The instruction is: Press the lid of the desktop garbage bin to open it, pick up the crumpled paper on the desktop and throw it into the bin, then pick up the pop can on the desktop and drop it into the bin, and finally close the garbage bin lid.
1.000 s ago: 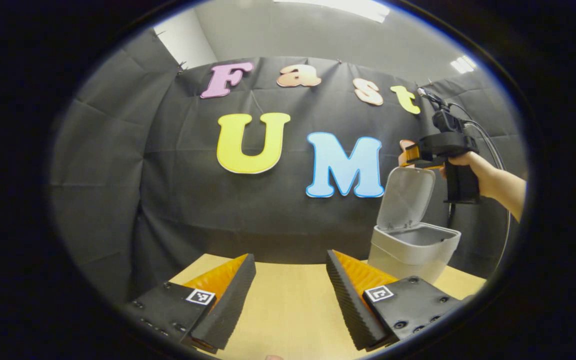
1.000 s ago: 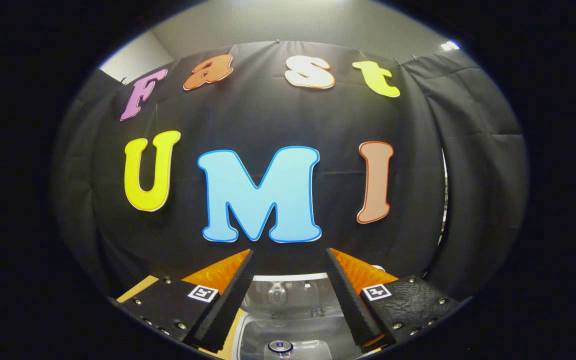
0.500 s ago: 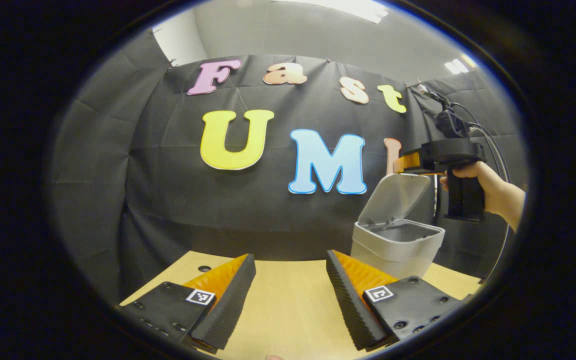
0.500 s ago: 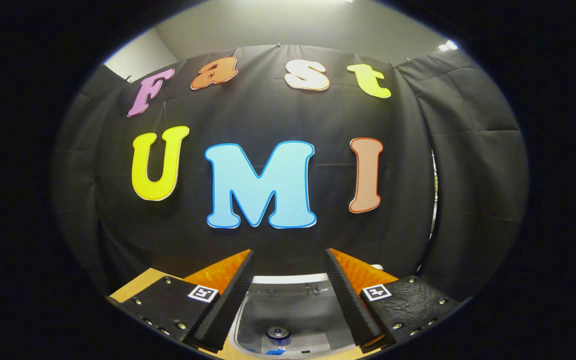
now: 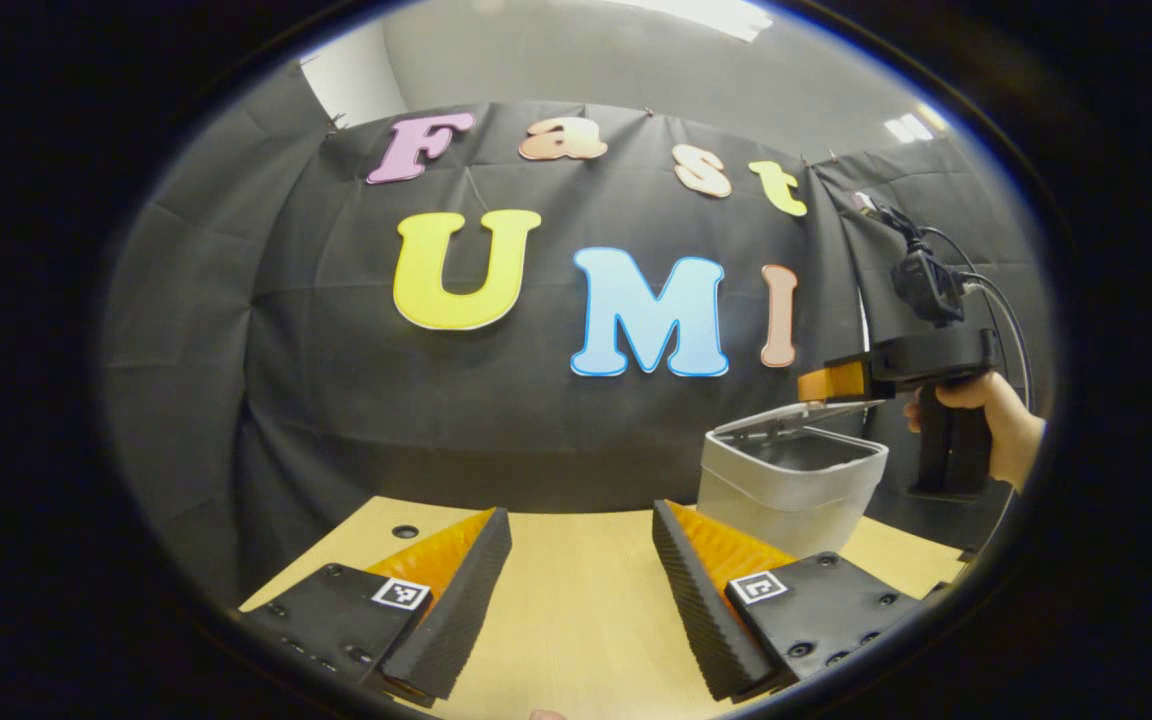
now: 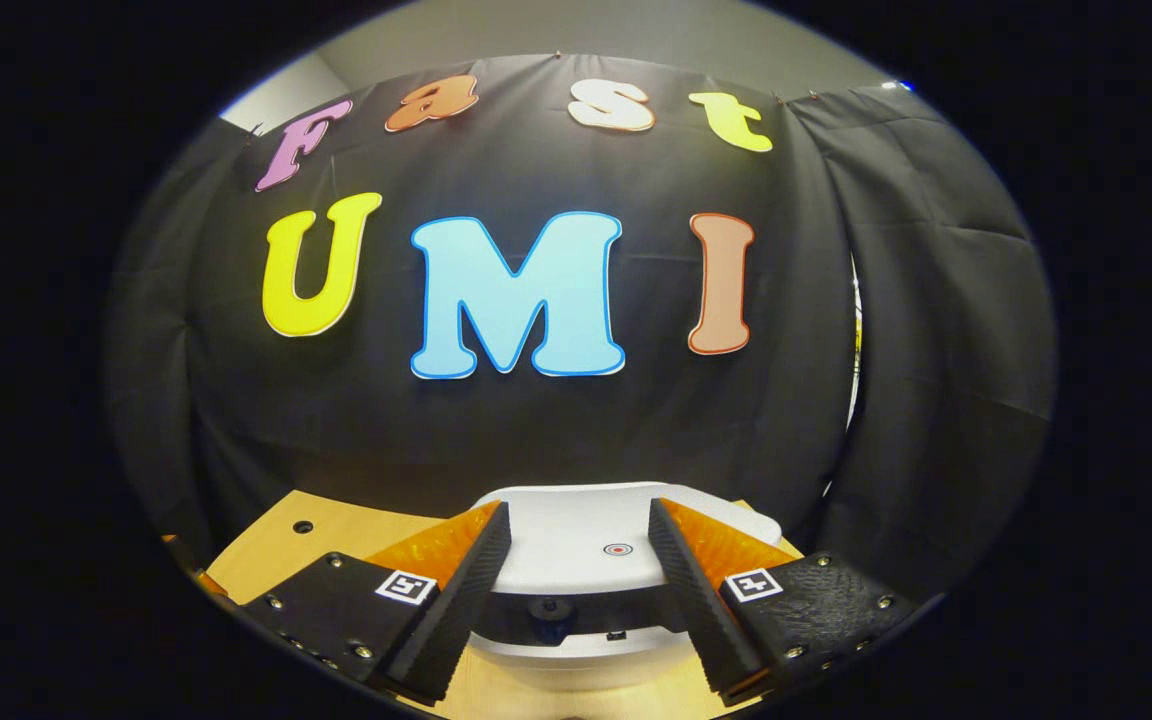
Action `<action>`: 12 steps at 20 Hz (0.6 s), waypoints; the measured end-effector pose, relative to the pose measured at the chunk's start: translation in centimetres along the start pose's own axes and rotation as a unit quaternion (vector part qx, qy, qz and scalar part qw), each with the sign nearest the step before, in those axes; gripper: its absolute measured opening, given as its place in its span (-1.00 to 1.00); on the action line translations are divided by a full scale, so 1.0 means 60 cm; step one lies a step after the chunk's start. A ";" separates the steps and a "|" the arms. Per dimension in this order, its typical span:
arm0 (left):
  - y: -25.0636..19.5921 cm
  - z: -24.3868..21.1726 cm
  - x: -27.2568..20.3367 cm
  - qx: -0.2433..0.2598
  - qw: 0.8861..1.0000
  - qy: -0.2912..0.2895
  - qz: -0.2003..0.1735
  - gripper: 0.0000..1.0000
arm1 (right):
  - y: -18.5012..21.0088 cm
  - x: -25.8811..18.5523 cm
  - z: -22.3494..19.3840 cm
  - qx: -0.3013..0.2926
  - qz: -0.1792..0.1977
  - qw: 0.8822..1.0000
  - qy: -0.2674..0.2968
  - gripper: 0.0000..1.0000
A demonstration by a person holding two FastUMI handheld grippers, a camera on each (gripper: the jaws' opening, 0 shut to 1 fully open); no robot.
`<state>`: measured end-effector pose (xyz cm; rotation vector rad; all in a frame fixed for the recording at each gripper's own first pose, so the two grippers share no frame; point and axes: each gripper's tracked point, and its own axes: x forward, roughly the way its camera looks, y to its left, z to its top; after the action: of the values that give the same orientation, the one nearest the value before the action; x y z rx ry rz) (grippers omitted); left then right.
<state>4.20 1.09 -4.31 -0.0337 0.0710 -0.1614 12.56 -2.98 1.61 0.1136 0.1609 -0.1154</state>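
Right claw (image 6: pixel 574 600) spread wide, gripping nothing, poised just above the bin lid (image 6: pixel 586 545), fingers either side of the small red dot on its top. From the left gripper view, same claw (image 5: pixel 826 385) resting at the raised edge of the lid (image 5: pixel 796 418), held by a hand (image 5: pixel 986 420) on the grip; contact likely, not certain. Lid nearly down, tilted low, with a narrow gap left above the bin (image 5: pixel 786 490). Something small and blue glimpsed in that dark gap (image 6: pixel 548 625), too hidden to name. Left claw (image 5: pixel 576 600) also spread wide, empty, hovering over bare wooden table (image 5: pixel 576 600), well apart from the bin, which stands ahead and to its right near the black cloth wall (image 5: pixel 336 380).
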 end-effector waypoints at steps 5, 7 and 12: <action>-0.003 -0.003 -0.001 -0.002 1.000 0.003 0.004 0.90 | -0.006 0.015 -0.021 -0.004 -0.004 1.000 0.011 0.80; 0.000 -0.005 -0.002 -0.002 1.000 0.004 0.008 0.90 | -0.008 0.022 -0.031 -0.002 -0.003 1.000 0.016 0.80; 0.008 -0.011 -0.006 -0.004 1.000 0.008 0.020 0.90 | -0.018 0.038 -0.050 0.010 -0.006 1.000 0.013 0.82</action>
<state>3.87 1.60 -4.93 -0.0394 0.0882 -0.1214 14.20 -3.94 -1.80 0.1335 0.1864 -0.1268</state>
